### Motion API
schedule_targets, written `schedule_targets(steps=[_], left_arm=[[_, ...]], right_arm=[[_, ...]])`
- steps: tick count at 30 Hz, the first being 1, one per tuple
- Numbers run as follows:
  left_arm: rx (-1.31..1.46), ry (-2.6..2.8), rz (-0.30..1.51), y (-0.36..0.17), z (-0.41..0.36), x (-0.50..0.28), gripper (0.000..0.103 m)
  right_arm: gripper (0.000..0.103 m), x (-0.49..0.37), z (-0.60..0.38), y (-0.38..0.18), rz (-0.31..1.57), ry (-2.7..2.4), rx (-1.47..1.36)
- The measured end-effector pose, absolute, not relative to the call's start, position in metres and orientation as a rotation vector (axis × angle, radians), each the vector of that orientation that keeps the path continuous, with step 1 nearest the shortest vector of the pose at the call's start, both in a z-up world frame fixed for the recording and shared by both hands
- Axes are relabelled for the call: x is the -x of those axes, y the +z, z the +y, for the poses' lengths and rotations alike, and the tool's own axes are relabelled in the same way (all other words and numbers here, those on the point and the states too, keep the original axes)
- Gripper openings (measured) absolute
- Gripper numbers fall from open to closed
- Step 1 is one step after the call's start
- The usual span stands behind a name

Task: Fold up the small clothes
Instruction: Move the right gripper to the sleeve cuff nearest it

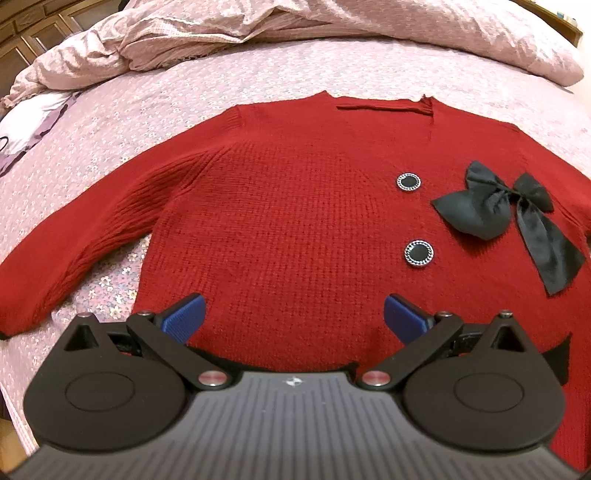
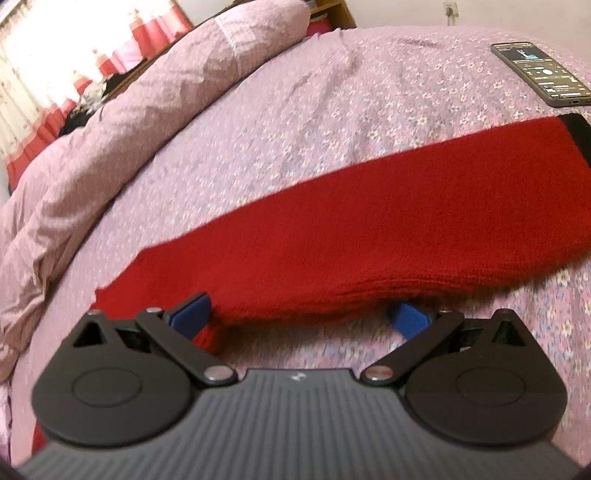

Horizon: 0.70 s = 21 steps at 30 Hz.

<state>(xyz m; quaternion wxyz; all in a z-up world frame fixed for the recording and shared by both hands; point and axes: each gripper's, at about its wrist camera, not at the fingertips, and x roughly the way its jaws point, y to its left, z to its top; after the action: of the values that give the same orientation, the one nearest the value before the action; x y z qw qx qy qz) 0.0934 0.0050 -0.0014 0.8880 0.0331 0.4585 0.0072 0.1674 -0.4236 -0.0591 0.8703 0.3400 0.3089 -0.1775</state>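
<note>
Ahead of the left gripper (image 1: 293, 314), fingers spread, the red sweater (image 1: 288, 221) lies flat on the floral bedsheet (image 1: 258, 81), rumpled duvet (image 1: 184, 33) beyond. Likewise spread, the right gripper (image 2: 299, 314) flanks its sleeve (image 2: 369, 236); a phone (image 2: 541, 74) lies far right.

Left tongs (image 1: 293, 314) spread wide, blue pads apart; right tongs (image 2: 299, 314) likewise wide.

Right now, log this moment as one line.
stage: pre-fold | red sweater: flat on bed | left gripper: open | right gripper: open, straddling sleeve
</note>
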Motion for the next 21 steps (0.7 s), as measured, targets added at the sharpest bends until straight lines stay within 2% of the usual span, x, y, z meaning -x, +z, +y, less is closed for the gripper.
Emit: schedule_targets(steps=[14,21], left_arm=[[-0.062,0.033,0.967,-0.01,0.011,-0.097,0.103],[-0.046,0.053,0.971,-0.008,0.019,-0.097,0.103]], right_arm=[[0.103,-0.176,-0.431,-0.07,0.551,-0.41,-0.645],[0.102,-0.158,-0.455,-0.074,0.463,-0.355,-0.829]])
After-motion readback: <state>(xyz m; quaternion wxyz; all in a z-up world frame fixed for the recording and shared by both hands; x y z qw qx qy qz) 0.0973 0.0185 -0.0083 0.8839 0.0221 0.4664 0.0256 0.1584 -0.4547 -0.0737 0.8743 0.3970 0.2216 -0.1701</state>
